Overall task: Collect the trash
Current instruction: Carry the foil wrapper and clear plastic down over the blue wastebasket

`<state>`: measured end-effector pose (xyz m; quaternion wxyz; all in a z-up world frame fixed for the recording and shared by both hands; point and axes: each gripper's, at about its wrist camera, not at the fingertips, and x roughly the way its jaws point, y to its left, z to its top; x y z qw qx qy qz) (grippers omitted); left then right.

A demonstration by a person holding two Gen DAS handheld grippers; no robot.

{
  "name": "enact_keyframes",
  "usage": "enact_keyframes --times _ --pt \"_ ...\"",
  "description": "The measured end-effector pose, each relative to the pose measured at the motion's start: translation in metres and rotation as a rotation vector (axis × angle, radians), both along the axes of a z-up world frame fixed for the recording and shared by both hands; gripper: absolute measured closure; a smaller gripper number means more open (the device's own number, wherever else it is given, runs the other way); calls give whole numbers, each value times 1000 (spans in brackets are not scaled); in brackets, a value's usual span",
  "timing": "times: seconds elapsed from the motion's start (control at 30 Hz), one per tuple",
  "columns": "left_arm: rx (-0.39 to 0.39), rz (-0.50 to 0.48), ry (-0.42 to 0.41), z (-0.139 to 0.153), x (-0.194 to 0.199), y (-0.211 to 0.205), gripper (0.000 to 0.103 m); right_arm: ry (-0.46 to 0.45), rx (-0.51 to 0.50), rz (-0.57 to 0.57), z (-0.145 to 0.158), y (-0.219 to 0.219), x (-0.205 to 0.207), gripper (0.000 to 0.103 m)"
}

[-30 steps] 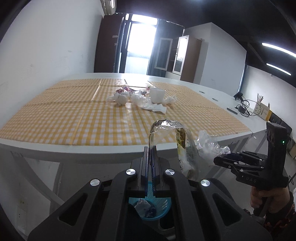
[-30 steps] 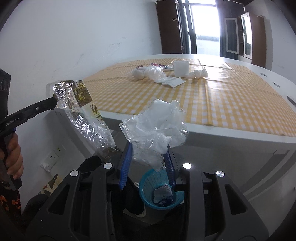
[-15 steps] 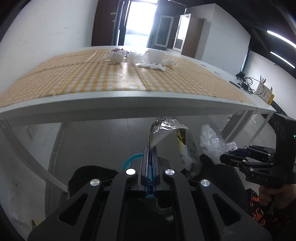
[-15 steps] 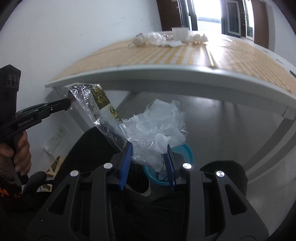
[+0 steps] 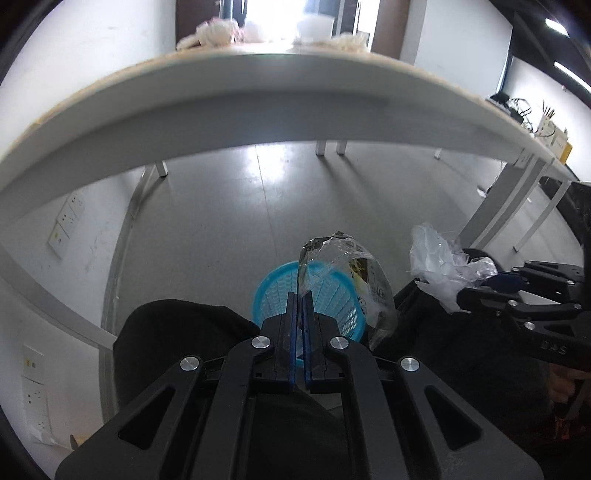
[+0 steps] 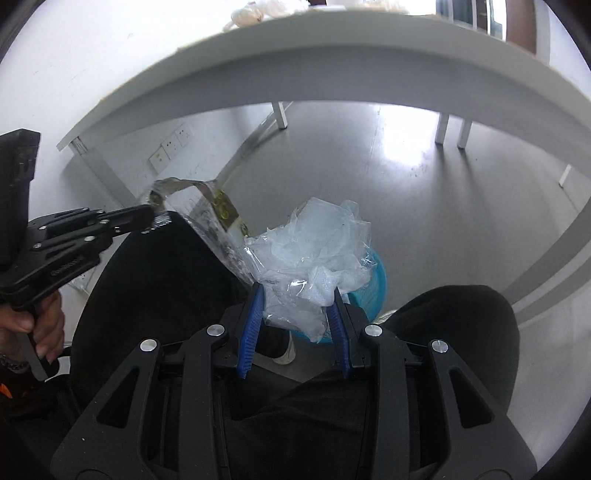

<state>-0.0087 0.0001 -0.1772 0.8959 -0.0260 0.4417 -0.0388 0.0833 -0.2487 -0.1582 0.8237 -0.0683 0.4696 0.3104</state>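
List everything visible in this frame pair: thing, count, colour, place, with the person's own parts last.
foil wrapper: 1, silvery with yellow print, held in left claw above the basket
crumpled plastic film: 1, clear, held in right claw
basket: 1, blue, on the floor
table: 1, white edge, overhead
leftover trash: several, whitish, on the tabletop
wall sockets: several, white, wall
left claw: shut on wrapper
right claw: blue pads on film
hand: 1, gripping handle
trouser legs: black

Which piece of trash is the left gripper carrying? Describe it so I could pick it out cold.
Below the white table edge, above the blue basket on the grey floor, the left gripper is shut on a flat silvery foil wrapper. Unlike the crumpled clear plastic in the right gripper, it is shiny, with a yellow printed label.
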Motion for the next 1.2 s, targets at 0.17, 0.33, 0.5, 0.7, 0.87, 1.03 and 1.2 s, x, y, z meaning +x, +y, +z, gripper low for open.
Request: enact_keyframes --times 0.17,0.33,0.5,0.7,0.87,1.03,1.2 --pt "38 -18 56 -26 30 -6 101 44 -24 -6 -18 14 25 71" --pt "68 -26 140 -65 61 -11 101 103 -66 -16 -50 28 51 71" --pt "35 -24 269 -102 89 -9 101 189 -83 -50 -83 37 82 71" --pt "5 -25 357 -129 110 -8 101 248 -106 -71 -113 47 107 71" --pt "10 -8 464 -160 135 -8 101 307 -116 -94 -141 53 126 71" --pt "27 11 536 -181 152 -10 101 371 -106 -102 -165 56 151 71" --pt "48 41 600 -202 171 -9 101 420 -127 -102 -194 63 170 71"
